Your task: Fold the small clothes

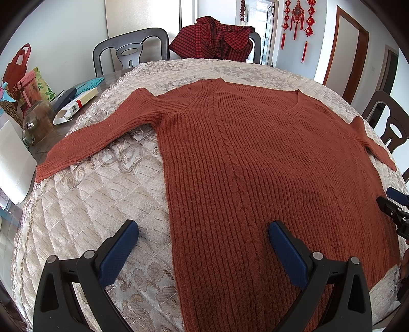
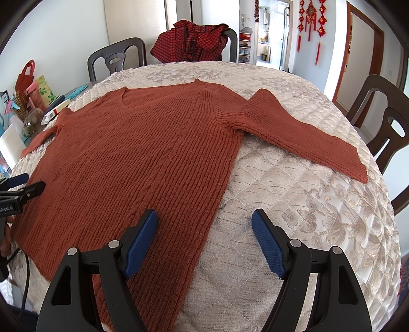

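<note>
Nearest, left gripper [image 1: 203, 231]: fingers spread wide, nothing between them, hovering over the near left side edge of the sweater [image 1: 255, 166]; left pad [image 1: 118, 252] over bare quilt, right pad [image 1: 287, 252] over knit. No contact visible, height above cloth hard to tell.

Right gripper [image 2: 204, 223]: fingers likewise spread, gripping nothing, straddling the near right side edge of the sweater [image 2: 133, 163]; left pad [image 2: 141, 240] above knit, right pad [image 2: 268, 242] above quilted table cover [image 2: 319, 217]. Each gripper also visible at the edge of the other's view, low near the hem corners.

Rust-red ribbed V-neck sweater spread flat on the quilted table cover [image 1: 97, 199], hem toward the near edge, neckline far. Body smooth, no fold line anywhere. Left sleeve [image 1: 97, 138] stretched out and angled toward the near left, cuff close to the cover's left edge. Right sleeve [image 2: 304, 135] laid out to the right, cuff near the right rim. Both sleeves flat, neither brought over the body.

Progress judged: laid out and flattened only; zero folds done. Left to do: sleeves in across the body, sides in, hem up to the neckline. Both grippers poised at the side edges, likely pre-grasp for a first fold, not certain.

Farther left, clutter off the cover: glass jar [image 1: 38, 122], white carton [image 1: 76, 108], red bag [image 1: 19, 63]. Far side: dark chair [image 1: 130, 49] and red checked garment [image 1: 214, 37] heaped on a chair back, unfolded, possibly next in line. Red knot ornaments [image 1: 297, 20] on the far wall.
</note>
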The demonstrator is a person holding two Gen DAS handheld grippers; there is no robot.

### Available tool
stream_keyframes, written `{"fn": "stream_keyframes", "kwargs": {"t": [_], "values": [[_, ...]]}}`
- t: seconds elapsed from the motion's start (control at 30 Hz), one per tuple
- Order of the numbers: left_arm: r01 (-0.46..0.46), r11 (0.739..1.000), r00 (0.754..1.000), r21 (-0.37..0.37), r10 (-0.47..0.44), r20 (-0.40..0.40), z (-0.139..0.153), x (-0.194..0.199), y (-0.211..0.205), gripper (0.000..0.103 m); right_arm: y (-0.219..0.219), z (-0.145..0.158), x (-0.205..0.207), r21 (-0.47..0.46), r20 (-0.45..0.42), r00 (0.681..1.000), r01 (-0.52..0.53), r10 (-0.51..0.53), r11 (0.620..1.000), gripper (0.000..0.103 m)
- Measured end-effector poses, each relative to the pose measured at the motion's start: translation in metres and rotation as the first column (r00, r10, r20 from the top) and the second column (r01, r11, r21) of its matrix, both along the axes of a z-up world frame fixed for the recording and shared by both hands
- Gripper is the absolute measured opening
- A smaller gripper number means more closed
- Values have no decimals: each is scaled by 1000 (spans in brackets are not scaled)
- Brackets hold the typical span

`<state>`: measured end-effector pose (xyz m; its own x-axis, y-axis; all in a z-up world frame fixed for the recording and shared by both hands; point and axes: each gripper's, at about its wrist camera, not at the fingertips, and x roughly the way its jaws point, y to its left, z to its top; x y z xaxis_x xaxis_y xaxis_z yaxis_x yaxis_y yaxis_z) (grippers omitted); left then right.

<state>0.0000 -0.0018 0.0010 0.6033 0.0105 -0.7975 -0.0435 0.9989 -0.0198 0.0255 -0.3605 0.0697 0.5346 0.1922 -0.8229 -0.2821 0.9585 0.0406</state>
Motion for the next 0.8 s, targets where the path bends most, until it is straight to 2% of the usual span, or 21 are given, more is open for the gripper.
{"fn": "stream_keyframes", "kwargs": {"t": [0.8], "values": [[1,1000,1000,-1,-1,-7,0,2,3,103,0,1,-1,0,-1,1000,0,0,1000,76]]}}
